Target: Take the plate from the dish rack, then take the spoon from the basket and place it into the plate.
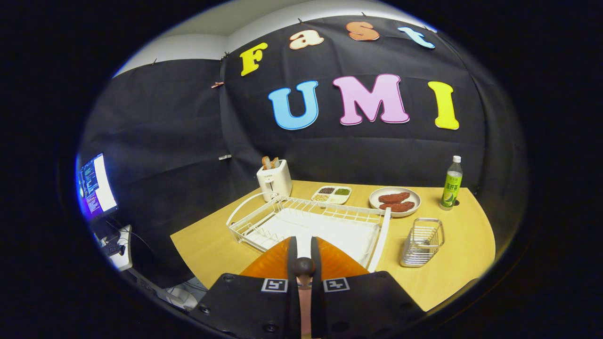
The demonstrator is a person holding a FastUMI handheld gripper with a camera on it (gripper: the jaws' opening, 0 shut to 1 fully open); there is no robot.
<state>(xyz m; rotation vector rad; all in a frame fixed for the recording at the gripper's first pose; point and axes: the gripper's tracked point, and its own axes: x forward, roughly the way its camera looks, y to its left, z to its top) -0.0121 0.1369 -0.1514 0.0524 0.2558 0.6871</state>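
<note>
Jaws (304,252) closed down on the rim of an orange translucent ribbed plate (339,261); both fingers press on it, one to each side of a narrow slit, with the plate fanning out left and right of them. A dark round knob sits at the base of the fingers, between the two square tag markers.

Plate is held just above the near end of the white wire dish rack (306,221), which lies on the light wooden bench (461,245) just ahead of the fingers. Rack has a white drip tray inside and a curved handle at its left end. I cannot tell whether the plate touches the rack's wires.

Right of the rack, apart from it: a small silver wire basket (422,241), upright. Something thin stands inside; too small to tell whether it is the spoon.

Beyond the rack, along the back of the bench:
- white toaster (274,181) with toast slices poking from the top, touching or just beside the rack's far left corner
- white divided dish (331,194) with four compartments of grains or seeds
- round white plate (395,200) carrying two brown pieces of food
- clear bottle with a green label and white cap (452,182), upright, at the far right.

Off the bench to the left, a lit monitor (96,184) stands over a cluttered white stand.
</note>
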